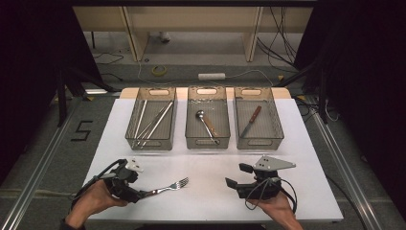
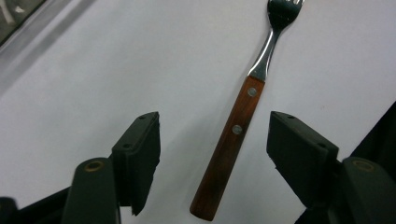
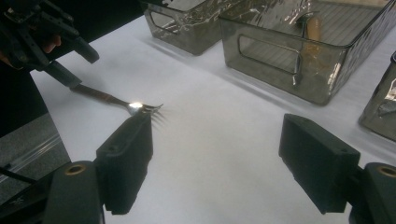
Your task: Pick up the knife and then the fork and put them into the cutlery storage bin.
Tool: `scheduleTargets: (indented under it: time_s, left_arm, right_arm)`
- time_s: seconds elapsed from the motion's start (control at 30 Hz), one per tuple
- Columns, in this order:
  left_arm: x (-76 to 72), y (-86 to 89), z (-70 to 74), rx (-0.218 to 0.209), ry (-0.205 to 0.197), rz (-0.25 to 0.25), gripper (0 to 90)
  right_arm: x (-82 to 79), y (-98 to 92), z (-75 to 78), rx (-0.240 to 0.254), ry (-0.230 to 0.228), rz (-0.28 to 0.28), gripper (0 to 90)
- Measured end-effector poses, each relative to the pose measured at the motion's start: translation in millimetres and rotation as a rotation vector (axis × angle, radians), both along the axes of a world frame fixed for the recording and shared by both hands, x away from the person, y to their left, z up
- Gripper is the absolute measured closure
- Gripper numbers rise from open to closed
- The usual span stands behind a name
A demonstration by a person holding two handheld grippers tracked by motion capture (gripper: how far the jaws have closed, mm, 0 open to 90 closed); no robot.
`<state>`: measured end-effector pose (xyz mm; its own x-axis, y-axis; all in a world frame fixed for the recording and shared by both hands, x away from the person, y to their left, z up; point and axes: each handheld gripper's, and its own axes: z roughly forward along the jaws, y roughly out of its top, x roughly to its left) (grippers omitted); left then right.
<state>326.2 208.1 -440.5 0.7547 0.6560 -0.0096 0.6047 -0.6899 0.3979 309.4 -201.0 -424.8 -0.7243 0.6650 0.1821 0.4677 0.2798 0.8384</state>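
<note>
1. The fork (image 2: pixel 240 119) lies flat on the white table (image 1: pixel 306 158) at its near left part, well short of the three clear bins. Its wooden handle points toward the person's left side and its tines (image 1: pixel 182 182) point toward the middle of the table, slightly away from the person.

2. In the left gripper view the fork's long axis runs almost straight out along the gripper's own line of sight, leaning a little to the right: the butt of the handle sits low between the two black jaws and the metal neck and tines lie farther out.

3. The left gripper (image 1: pixel 136 194) has its jaws apart, one on each side of the handle. Neither pad touches the wood; bare table shows on both sides of it. Nothing is gripped.

4. Because the handle lies between the jaws and lengthwise to them, I judge that a plain closing would pinch it across its narrow width, near the lower rivet.

5. The right gripper (image 1: pixel 235 181) rests at the near right of the table, well apart from the fork, with its jaws wide and nothing between them. The left hand (image 1: pixel 93 201) is clearly the nearer one.

6. Beyond lie the left bin (image 1: pixel 165 136) with long thin metal sticks, the middle bin (image 1: pixel 191 136) with a spoon (image 1: pixel 207 123), and the right bin (image 1: pixel 275 136) with a knife (image 1: pixel 251 120).
</note>
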Motion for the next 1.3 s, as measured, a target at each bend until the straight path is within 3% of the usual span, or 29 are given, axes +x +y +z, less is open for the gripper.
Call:
scheduleTargets:
  time_s: [0.27, 1.3]
  left_arm:
    - [-0.8, -5.3, -10.5, 0.052, 0.042, -0.054, 32.3]
    - [-4.8, -11.8, -20.4, 0.121, 0.046, -0.163, 54.7]
  right_arm:
    - [0.2, 0.1, -0.2, 0.001, 0.001, 0.001, 27.0]
    - [-0.5, 0.2, 0.9, 0.012, -0.007, 0.004, 25.2]
